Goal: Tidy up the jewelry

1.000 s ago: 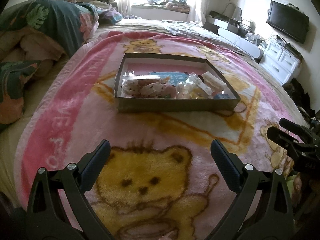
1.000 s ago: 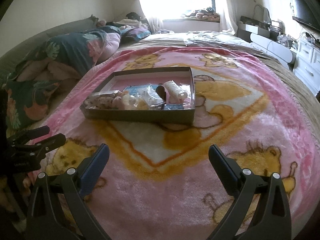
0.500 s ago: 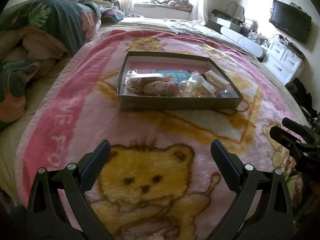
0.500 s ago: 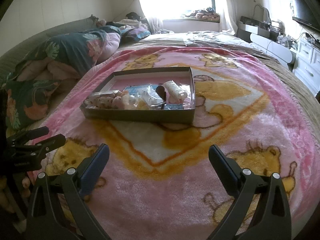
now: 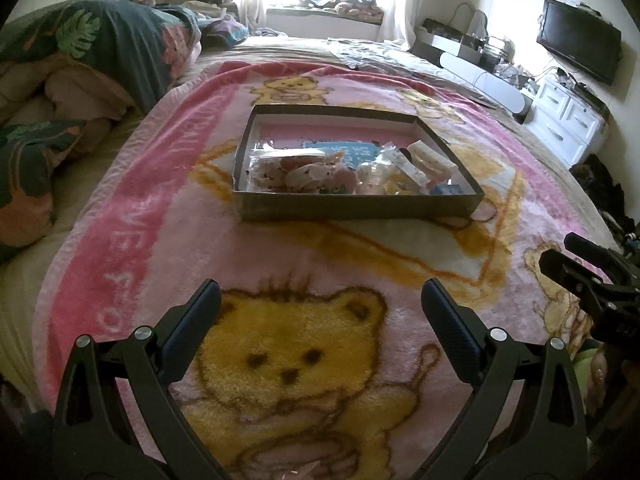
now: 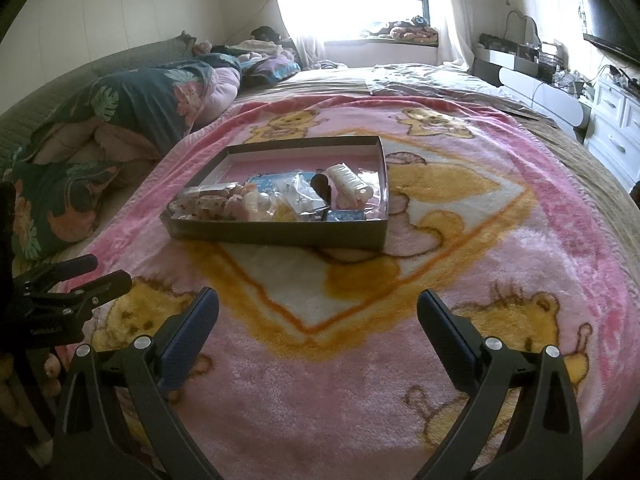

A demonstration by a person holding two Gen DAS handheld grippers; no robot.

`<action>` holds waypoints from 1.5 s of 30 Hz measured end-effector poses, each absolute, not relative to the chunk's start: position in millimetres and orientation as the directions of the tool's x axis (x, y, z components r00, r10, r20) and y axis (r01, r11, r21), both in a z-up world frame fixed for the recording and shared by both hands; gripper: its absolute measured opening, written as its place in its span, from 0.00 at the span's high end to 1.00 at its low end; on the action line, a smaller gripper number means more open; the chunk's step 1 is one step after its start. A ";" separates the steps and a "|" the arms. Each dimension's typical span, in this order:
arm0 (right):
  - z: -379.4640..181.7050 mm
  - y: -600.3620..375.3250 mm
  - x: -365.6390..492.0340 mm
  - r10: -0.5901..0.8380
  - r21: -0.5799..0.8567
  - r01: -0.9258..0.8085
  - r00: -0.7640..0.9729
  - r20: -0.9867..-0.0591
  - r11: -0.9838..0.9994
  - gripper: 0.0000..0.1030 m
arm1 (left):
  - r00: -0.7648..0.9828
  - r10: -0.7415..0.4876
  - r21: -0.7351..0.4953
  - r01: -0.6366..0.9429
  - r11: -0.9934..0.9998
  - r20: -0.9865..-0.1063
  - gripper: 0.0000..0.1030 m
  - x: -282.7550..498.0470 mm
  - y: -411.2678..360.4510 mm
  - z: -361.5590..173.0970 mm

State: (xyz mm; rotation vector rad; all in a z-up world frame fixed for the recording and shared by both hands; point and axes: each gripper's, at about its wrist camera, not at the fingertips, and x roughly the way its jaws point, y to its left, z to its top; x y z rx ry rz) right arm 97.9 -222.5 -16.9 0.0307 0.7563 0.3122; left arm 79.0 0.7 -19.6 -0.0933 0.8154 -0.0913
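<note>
Both my tools, left (image 5: 320,312) and right (image 6: 318,310), gape wide, empty, short of the box (image 5: 356,209); next: reach in, pick a packet (image 5: 296,170).

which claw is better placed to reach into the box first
Probably the left claw. In its own view the box lies almost straight ahead, its packets piled against the near wall. From the right claw the box sits off to the left. Both claws are open, empty and short of it.
</note>
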 end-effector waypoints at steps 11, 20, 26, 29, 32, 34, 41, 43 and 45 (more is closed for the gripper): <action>-16.3 -222.6 97.9 0.290 0.139 -0.268 0.683 -0.670 0.953 0.04 | 0.683 -0.109 -0.112 0.039 0.993 -0.723 0.09 79.7 1.6 -17.3; -16.1 -222.5 97.4 0.289 0.138 -0.268 0.684 -0.669 0.954 0.04 | 0.685 -0.100 -0.108 0.032 0.994 -0.722 0.09 78.7 4.6 -15.4; -13.8 -223.4 96.7 0.287 0.136 -0.268 0.682 -0.673 0.954 0.04 | 0.686 -0.099 -0.107 0.031 0.994 -0.721 0.09 78.3 5.2 -15.0; -14.2 -223.4 96.4 0.289 0.139 -0.267 0.683 -0.671 0.954 0.04 | 0.684 -0.101 -0.107 0.034 0.994 -0.722 0.09 78.4 5.5 -14.9; -12.7 -223.7 96.6 0.287 0.137 -0.266 0.684 -0.670 0.954 0.04 | 0.684 -0.100 -0.108 0.032 0.994 -0.722 0.09 78.2 4.6 -15.3; -12.8 -223.7 96.5 0.288 0.139 -0.266 0.683 -0.671 0.954 0.04 | 0.685 -0.099 -0.106 0.032 0.994 -0.722 0.09 78.1 5.0 -15.0; -12.3 -224.0 96.3 0.287 0.137 -0.266 0.683 -0.671 0.954 0.04 | 0.686 -0.097 -0.105 0.030 0.994 -0.721 0.09 77.7 5.1 -14.8; -12.2 -224.2 96.4 0.287 0.137 -0.265 0.684 -0.671 0.954 0.04 | 0.686 -0.098 -0.106 0.031 0.994 -0.721 0.09 77.9 5.4 -14.8; -12.4 -223.9 96.2 0.287 0.137 -0.266 0.684 -0.671 0.954 0.04 | 0.685 -0.099 -0.107 0.031 0.994 -0.721 0.09 77.8 5.9 -14.8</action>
